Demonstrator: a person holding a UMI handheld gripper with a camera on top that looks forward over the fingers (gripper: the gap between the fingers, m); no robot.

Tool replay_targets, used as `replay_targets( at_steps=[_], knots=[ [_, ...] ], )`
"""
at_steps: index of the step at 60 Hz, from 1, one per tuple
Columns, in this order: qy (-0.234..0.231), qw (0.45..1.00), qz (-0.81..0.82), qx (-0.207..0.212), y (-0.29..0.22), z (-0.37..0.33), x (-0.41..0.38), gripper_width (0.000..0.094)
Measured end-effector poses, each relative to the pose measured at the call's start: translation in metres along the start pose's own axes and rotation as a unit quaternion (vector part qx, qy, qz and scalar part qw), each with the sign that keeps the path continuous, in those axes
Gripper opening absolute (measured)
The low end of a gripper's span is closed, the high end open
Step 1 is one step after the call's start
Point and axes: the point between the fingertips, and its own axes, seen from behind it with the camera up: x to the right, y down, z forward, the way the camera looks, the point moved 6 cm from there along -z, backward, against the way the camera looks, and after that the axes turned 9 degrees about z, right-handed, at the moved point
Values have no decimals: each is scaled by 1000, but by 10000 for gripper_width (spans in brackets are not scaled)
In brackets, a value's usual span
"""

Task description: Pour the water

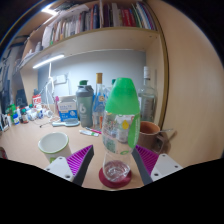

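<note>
Above your tongs, a bookshelf [95, 22] packed with books spans the wall. Below it, the wooden desk [22, 150] stretches out ahead of the fingers. Between your fingers stands a clear bottle with a green cap [120, 125], upright on a red coaster [114, 178]. Your gripper [113, 161] is spread around the bottle's lower part; whether the purple pads [82, 158] touch it, you cannot tell. Just left of the left finger sits a pale cup [54, 146]. Beyond the right finger rests a brown mug [149, 133]. Farther back stand several bottles [146, 98].
</note>
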Motion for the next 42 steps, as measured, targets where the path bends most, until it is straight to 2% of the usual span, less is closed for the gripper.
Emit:
replay_targets(
  at_steps=[3,5,20,32,42],
  knots=[
    [12,1000,-2,-5,0,-13,2,813],
    [19,1000,-1,-9,1,-22,2,837],
    [52,998,11,-18,-2,-138,-34,837],
    [76,997,-2,-19,-11,-259,-102,833],
    [73,997,7,-15,-21,-345,-167,842]
  ],
)
